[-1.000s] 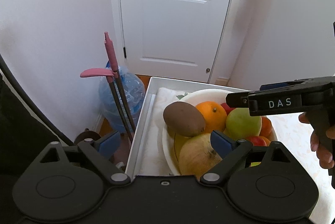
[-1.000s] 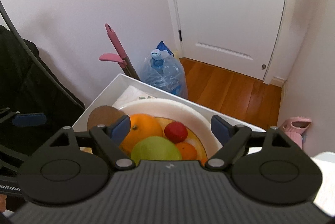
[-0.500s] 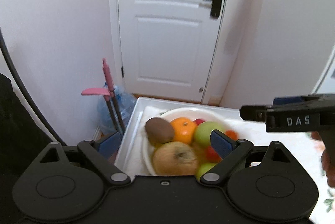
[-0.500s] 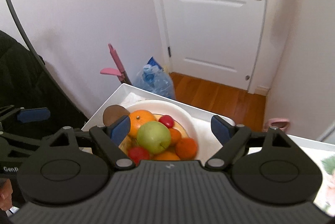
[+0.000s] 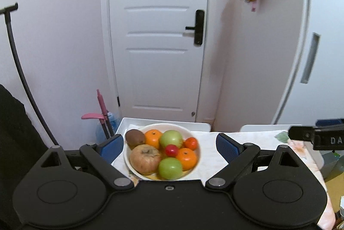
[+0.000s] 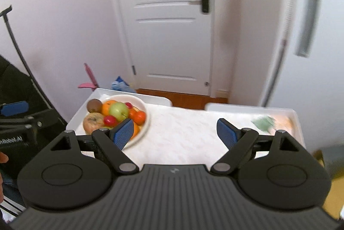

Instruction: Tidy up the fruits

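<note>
Eight fruits, as far as can be counted, are seen piled in the round white bowl (image 5: 194,139), which stands at the left end of the white cloth-covered surface (image 6: 182,133): a brown kiwi (image 5: 134,137), a large russet apple (image 5: 146,158), two green apples (image 5: 171,138), two oranges (image 5: 153,137), a small red fruit (image 5: 171,150) and a smaller orange-red one (image 5: 191,143). No fruit is seen outside the bowl, so the task is judged done or nearly so; the right-wrist view is blurred, so small details may be missed.

The left claw (image 5: 169,147) is spread wide and empty, with nothing between its blue pads. The right claw (image 6: 174,133) is likewise released and holds nothing; it hangs over bare cloth to the right of the bowl.

Against the earlier frames, both claws have been drawn back and raised: the bowl now appears smaller and farther off, more of the white panelled door (image 5: 159,47) is visible, and the right claw, formerly framing the bowl, now frames bare cloth.
</note>
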Tool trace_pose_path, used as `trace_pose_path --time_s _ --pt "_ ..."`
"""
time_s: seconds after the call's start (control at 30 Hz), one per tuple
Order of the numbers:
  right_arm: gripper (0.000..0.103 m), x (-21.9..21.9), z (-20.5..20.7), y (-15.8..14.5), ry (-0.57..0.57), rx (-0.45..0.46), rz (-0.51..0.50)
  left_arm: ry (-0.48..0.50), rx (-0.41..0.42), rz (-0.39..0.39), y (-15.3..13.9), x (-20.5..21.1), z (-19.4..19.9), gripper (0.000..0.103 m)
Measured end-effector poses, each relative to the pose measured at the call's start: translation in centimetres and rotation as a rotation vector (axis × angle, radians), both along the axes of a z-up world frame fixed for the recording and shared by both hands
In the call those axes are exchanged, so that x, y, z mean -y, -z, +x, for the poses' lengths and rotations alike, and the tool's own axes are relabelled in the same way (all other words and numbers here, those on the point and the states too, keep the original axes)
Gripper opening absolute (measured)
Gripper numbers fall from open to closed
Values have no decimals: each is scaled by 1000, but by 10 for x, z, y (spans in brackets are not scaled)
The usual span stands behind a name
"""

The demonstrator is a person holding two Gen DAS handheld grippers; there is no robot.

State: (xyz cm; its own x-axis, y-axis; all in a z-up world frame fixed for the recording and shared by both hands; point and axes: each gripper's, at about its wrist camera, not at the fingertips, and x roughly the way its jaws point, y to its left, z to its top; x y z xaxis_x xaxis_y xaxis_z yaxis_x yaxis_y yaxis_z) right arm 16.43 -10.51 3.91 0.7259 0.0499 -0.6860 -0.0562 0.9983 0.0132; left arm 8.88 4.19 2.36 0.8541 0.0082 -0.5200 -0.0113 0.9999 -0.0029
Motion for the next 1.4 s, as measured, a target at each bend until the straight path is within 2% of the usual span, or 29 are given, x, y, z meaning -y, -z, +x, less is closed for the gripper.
trace_pose_path --time_s 0.07,0.17,0.3,0.47,1.4 --pt "103 10 -18 -4 34 -4 1 8 17 7 -3 4 -11 96" --pt "103 21 -41 -6 77 -3 1 21 38 9 -4 10 -26 103" --pt "103 29 -62 -8 109 -5 3 31 59 31 -3 19 -43 103" --pt "103 30 -82 -7 116 17 -50 31 61 51 2 28 -59 103" --pt "103 29 -90 -7 127 22 -33 9 39 37 7 33 -70 103"
